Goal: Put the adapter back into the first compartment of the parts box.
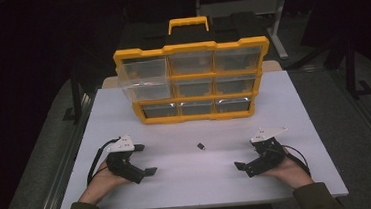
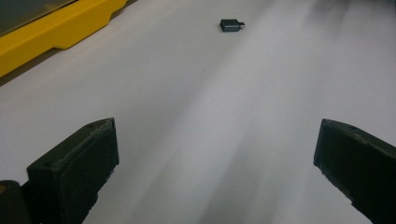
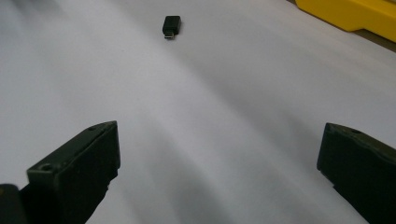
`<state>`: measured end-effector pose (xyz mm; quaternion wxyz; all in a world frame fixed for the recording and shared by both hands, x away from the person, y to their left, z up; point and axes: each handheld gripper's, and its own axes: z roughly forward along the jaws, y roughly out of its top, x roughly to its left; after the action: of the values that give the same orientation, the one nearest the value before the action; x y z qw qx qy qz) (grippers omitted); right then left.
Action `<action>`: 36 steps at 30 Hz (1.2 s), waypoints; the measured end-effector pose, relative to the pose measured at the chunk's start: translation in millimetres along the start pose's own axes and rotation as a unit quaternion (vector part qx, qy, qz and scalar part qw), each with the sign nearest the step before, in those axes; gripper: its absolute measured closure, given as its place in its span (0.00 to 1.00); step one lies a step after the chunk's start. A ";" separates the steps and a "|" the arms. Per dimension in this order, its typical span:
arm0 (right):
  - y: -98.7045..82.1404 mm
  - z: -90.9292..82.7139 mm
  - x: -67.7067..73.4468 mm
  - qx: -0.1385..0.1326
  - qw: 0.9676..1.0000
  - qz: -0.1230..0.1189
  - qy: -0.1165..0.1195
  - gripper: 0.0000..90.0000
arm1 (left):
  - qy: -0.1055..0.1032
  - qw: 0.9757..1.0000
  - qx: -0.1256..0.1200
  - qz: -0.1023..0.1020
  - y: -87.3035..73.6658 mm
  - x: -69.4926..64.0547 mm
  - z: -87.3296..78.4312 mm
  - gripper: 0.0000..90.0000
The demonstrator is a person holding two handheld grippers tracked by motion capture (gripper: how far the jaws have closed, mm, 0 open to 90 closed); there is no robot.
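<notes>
Both pairs of fingers stand wide apart with nothing between them: on our left gripper (image 1: 144, 160) the two black fingers (image 2: 74, 170) frame bare white tabletop, and on our right gripper (image 1: 246, 169) the fingers (image 3: 77, 170) do the same. We hold both grippers low over the near part of the white table (image 1: 195, 184), one at each side, well apart from one another and pointing inward toward the middle. Between them, and a little farther from us, lies the small black adapter (image 1: 201, 146), flat on the table and touching neither gripper. From the left gripper view we see the adapter (image 2: 231, 25) far ahead of the jaws, its short metal plug pointing to that view's right; from the right gripper view it (image 3: 171, 26) lies ahead as well, plug toward the camera. Behind it, at the far side of the table, stands the yellow organizer case (image 1: 190, 48) with its black top and yellow handle, upright, its clear drawers facing us. The upper left drawer (image 1: 144, 78) is pulled out toward us and stands out from the frame; the other drawers sit flush.
</notes>
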<state>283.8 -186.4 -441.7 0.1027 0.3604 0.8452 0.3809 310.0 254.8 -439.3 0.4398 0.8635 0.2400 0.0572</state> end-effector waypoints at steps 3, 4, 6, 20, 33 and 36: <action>-0.6 0.2 0.2 0.003 1.000 -0.001 0.001 0.00 | 0.000 1.000 -0.001 -0.003 -0.2 0.6 0.0 0.00; -0.7 0.1 0.2 0.004 1.000 0.000 0.001 0.00 | 0.000 1.000 0.000 -0.004 -0.5 1.0 -0.1 0.00; -0.3 0.0 0.4 0.006 1.000 0.001 0.001 0.00 | 0.001 1.000 0.000 -0.004 -0.8 1.1 -0.5 0.00; 12.3 -2.8 7.8 0.003 1.000 -0.006 0.007 0.00 | -0.001 1.000 0.003 0.003 -1.8 -3.1 -1.5 0.00; 20.3 -3.1 8.3 0.001 1.000 -0.006 0.011 0.00 | -0.009 1.000 -0.001 0.001 -1.5 -3.9 -0.6 0.00; 21.9 -2.1 8.8 0.003 1.000 -0.005 0.008 0.00 | -0.011 1.000 -0.003 -0.001 -1.4 -3.8 -0.3 0.00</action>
<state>288.2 -171.6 -423.7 0.0964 0.3533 0.8490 0.3808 306.1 254.0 -439.8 0.4450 0.8626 0.2356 0.0482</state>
